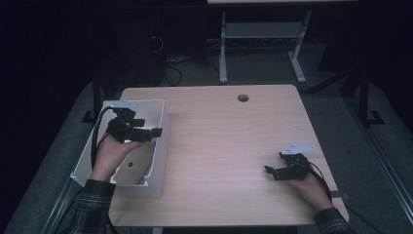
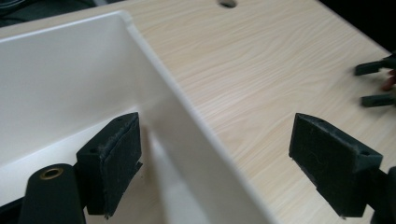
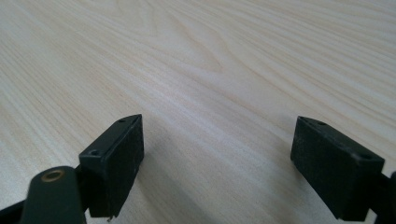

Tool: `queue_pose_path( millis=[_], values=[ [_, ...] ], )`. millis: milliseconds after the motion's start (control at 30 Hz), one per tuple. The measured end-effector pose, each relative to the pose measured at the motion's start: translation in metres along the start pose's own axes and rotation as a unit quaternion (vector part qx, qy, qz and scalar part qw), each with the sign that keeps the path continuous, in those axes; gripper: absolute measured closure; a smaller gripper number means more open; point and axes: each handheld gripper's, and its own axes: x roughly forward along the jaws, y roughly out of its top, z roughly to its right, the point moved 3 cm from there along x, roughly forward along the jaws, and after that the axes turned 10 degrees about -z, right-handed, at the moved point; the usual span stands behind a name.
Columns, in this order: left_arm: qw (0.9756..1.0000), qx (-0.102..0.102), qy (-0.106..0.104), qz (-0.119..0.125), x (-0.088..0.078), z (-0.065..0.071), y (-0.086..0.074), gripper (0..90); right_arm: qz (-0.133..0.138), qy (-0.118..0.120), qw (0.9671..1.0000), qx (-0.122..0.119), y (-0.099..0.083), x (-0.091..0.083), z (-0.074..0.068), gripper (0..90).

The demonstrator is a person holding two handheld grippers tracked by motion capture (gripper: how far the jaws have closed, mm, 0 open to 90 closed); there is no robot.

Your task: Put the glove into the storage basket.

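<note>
From above, the left gripper (image 1: 146, 131) hangs wide and empty over the white bin (image 1: 158, 146) at the table's (image 1: 234, 146) left edge; its own view shows jaws straddling the bin wall (image 2: 187, 116), nothing held. The right gripper (image 3: 217, 163) rests wide apart over bare wood, so any placing looks done

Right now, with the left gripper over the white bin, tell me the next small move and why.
Probably lift the left gripper clear of the white bin and bring it back over the table. Its jaws stand open with nothing gripped, straddling the bin's right wall. The right gripper rests open on bare wood.
</note>
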Motion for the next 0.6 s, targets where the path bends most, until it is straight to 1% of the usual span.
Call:
queue_pose_path(
  millis=[233, 300, 367, 433, 467, 533, 600],
  values=[
    [0.9993, 0.027, -0.023, 0.008, 0.009, 0.033, 0.017, 16.4, 0.0, 0.0, 1.0, 0.0, 0.0, 0.0, 0.0, 17.0],
    [0.9988, 0.034, -0.033, 0.009, 0.015, 0.045, 0.022, 16.4, 0.001, 0.0, 1.0, 0.001, 0.0, 0.0, 0.0, 17.0],
    [0.9985, 0.04, -0.036, 0.005, 0.019, 0.053, 0.024, 16.5, 0.0, 0.0, 1.0, 0.001, 0.0, 0.0, 0.0, 17.0],
    [0.9979, 0.047, -0.043, 0.005, 0.024, 0.063, 0.028, 16.5, 0.001, 0.0, 1.0, 0.001, 0.0, 0.0, 0.0, 17.0],
    [0.9978, 0.048, -0.045, 0.008, 0.027, 0.068, 0.029, 16.5, 0.0, 0.0, 1.0, 0.0, 0.0, 0.0, 0.0, 17.0],
    [0.997, 0.059, -0.049, 0.005, 0.032, 0.075, 0.03, 16.5, -0.001, 0.001, 1.0, 0.0, 0.0, 0.0, 0.0, 17.0],
    [0.9965, 0.064, -0.054, 0.004, 0.039, 0.084, 0.031, 16.5, -0.001, 0.001, 1.0, 0.0, 0.0, 0.0, 0.0, 17.0]
  ],
)
